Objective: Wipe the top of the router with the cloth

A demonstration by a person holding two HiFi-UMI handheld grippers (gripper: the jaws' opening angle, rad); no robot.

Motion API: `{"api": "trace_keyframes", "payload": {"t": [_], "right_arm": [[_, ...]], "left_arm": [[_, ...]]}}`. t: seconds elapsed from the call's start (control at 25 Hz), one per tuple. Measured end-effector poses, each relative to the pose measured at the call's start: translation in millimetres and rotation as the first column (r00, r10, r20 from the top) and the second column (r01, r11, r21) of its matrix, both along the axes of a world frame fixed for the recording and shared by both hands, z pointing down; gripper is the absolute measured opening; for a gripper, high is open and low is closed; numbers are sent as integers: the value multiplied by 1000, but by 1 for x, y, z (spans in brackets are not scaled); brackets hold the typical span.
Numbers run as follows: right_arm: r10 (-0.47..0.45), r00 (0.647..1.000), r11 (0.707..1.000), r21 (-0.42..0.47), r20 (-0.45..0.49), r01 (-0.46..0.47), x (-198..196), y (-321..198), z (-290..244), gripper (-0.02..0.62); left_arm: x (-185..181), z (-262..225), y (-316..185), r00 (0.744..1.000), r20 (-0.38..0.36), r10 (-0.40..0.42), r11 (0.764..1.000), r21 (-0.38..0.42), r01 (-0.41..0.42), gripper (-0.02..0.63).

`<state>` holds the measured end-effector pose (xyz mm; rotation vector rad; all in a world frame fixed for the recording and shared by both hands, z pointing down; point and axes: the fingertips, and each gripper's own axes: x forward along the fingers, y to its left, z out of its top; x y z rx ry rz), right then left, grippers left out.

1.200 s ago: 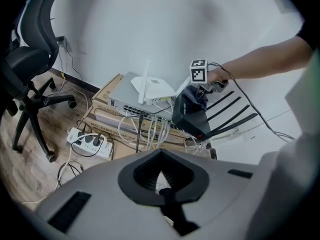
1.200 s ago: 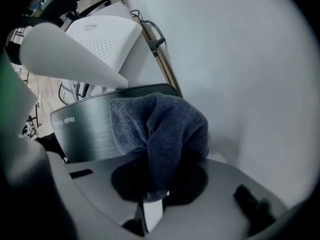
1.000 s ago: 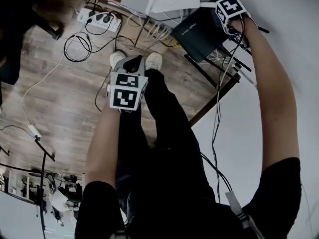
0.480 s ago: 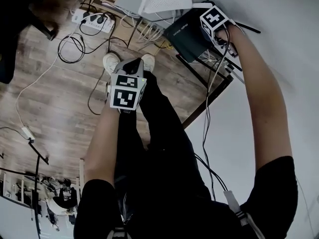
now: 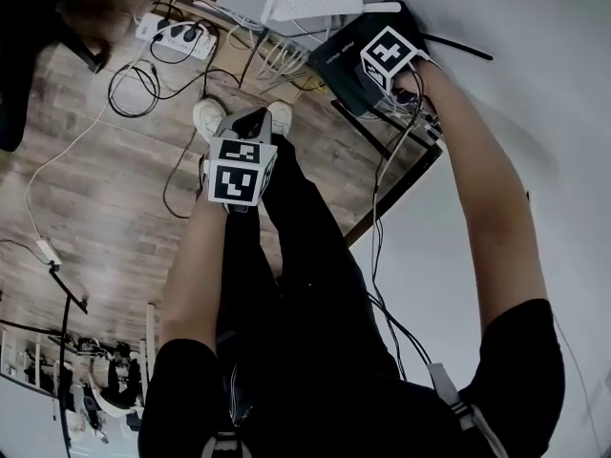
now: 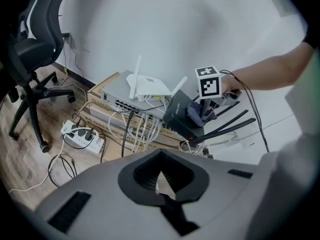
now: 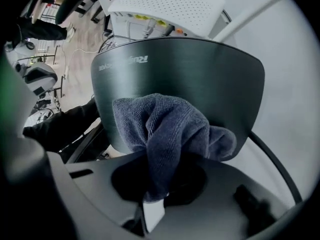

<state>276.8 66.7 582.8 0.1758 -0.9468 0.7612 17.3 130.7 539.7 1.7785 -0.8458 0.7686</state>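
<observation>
A black router (image 7: 200, 69) with antennas stands on the stack of network gear beside the white wall. In the head view the black router (image 5: 339, 57) lies at the top, half under my right gripper (image 5: 382, 60). My right gripper (image 7: 155, 199) is shut on a dark blue-grey cloth (image 7: 170, 129), which is pressed onto the router's smooth top. The left gripper view shows the same cloth (image 6: 196, 115) bunched on the router (image 6: 180, 118). My left gripper (image 6: 160, 179) hangs away from the router over my legs, shut with nothing in it; in the head view this left gripper (image 5: 246, 134) is at centre left.
A white router (image 6: 147, 86) sits on a grey switch (image 6: 112, 96) with several cables plugged in. A power strip (image 6: 82, 134) and loose cables lie on the wood floor. An office chair (image 6: 30, 59) stands at left. Black antennas (image 6: 227, 124) stick out toward the wall.
My right gripper has slid the cloth leftward over the router's top, from its right edge toward the middle. The left gripper has stayed put.
</observation>
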Motion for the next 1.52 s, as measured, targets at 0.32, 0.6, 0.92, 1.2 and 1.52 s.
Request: {"api": "trace_keyframes", "payload": {"t": [0.32,0.6,0.92,1.2,1.52], "right_arm": [[-27,992,995,-97,125,39,-46,47,-10,44],[137,972,989,26,192,-144,-50,33,-19,44],[235,867,835,365,440,-412,-72,-18,-110,44],[64,579,365,521,813,-772,-135,-48,-291,44],[-308,439,-73,439,844,-895,-146,-57,-537,44]], "left_arm": [[3,-11,1,1000,10,-1,1000,9,1,12],[18,-27,-14,1000,15,-15,999,45,15,12],[8,-109,-44,993,74,-88,975,208,71,12],[-19,-257,-83,964,69,-257,919,325,222,11],[-27,-463,-110,955,62,-290,794,574,203,12]]}}
